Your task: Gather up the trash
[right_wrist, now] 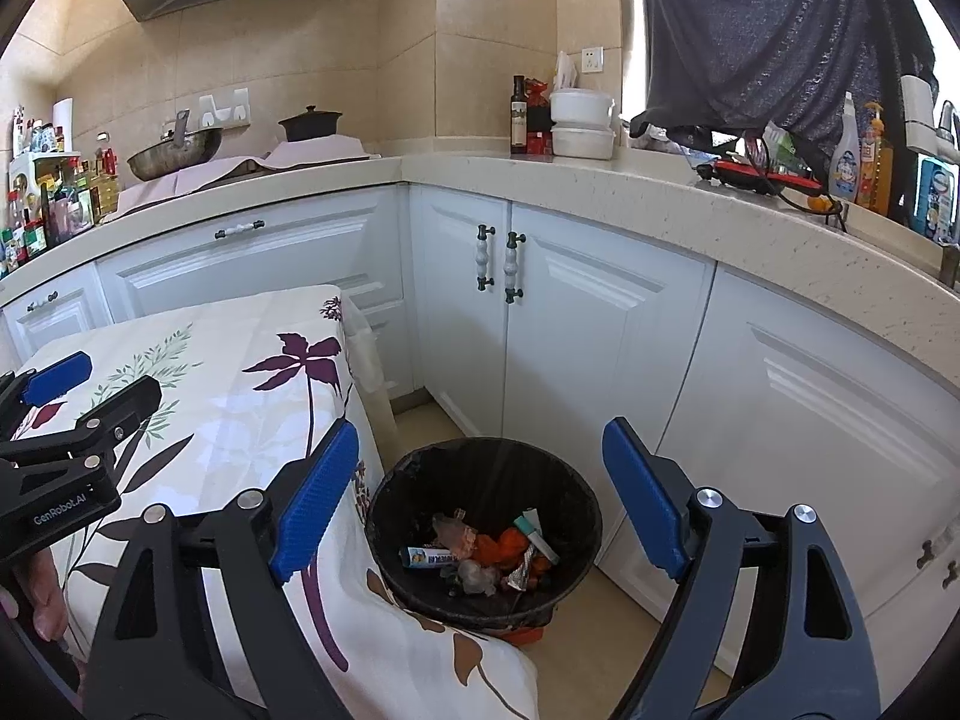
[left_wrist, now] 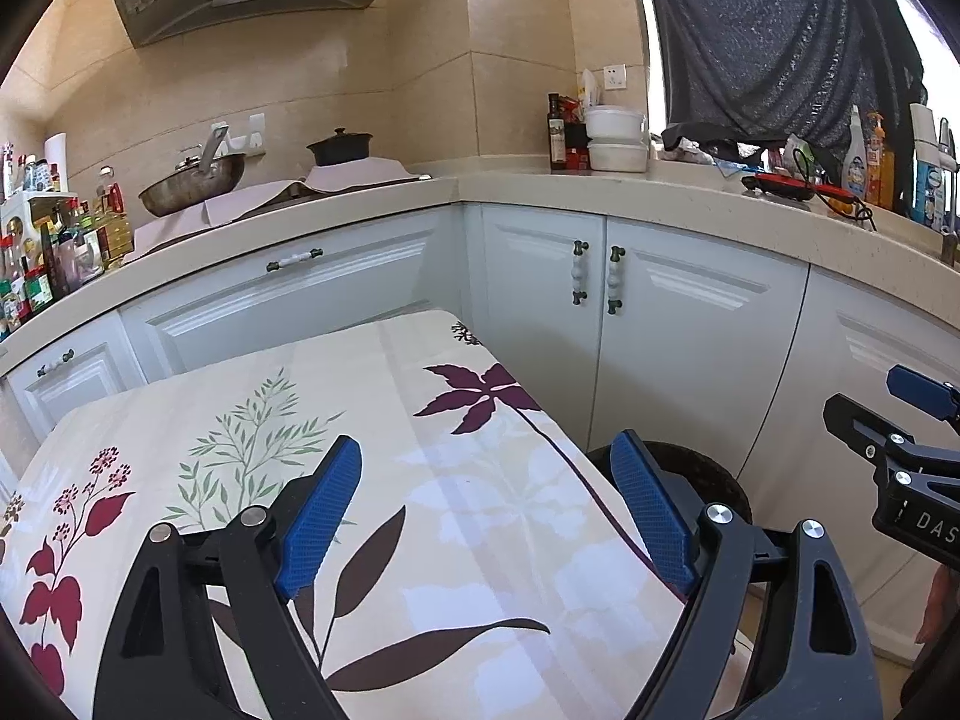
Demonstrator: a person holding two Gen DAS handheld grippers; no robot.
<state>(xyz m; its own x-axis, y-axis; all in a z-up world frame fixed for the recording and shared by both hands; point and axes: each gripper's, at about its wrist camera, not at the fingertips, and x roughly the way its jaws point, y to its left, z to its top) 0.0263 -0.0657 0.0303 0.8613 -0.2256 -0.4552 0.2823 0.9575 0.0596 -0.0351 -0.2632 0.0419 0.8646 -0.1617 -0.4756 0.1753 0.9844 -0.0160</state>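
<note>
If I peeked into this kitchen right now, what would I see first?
Probably the black trash bin on the floor beside the table, with colourful wrappers in its bottom. Next, the big flowery tablecloth with purple and red leaves. The left gripper and right gripper are both open and empty.

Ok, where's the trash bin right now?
In the right wrist view, the trash bin stands on the floor, between the floral tablecloth and the white cabinets.

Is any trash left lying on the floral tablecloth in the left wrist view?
No: the floral tablecloth shows only its printed pattern, while wrappers lie inside the black bin beside the table.
</note>
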